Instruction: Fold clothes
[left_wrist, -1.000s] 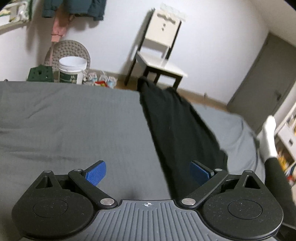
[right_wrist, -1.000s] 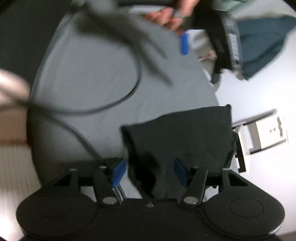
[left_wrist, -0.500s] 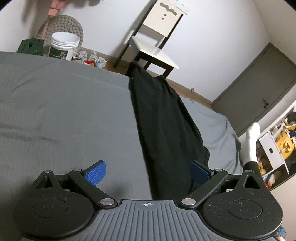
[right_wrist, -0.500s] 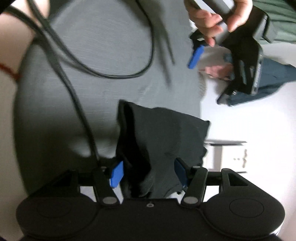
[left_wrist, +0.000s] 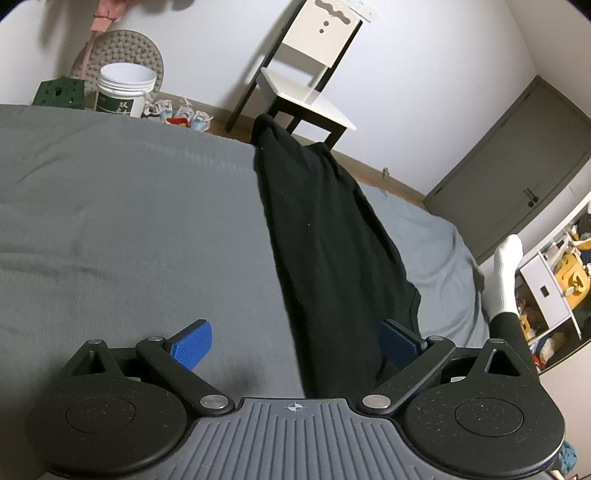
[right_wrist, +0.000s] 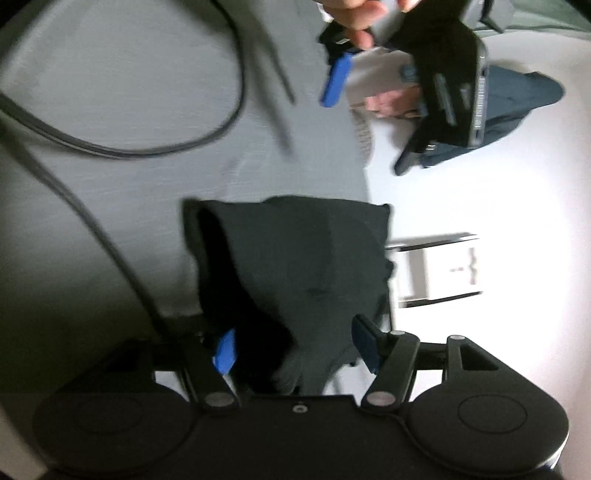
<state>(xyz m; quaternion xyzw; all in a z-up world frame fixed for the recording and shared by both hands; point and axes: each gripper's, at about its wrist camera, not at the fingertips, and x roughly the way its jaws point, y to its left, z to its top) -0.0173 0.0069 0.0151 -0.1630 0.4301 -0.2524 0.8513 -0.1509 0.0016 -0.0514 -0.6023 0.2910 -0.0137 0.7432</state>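
Grey bed (left_wrist: 110, 221); black garment (left_wrist: 325, 236) lies long, narrow along it; both grippers, left (left_wrist: 295, 341), right (right_wrist: 295, 350), jaws wide, holding nothing; cloth soft, limp; best pinched at hem corners.

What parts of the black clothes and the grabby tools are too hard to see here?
- Black garment, left wrist view: its near end is hidden behind the left tool.
- Black garment, right wrist view: blur hides whether the right tool touches it.
- Left tool in the right wrist view: its second finger is hidden behind a hand.
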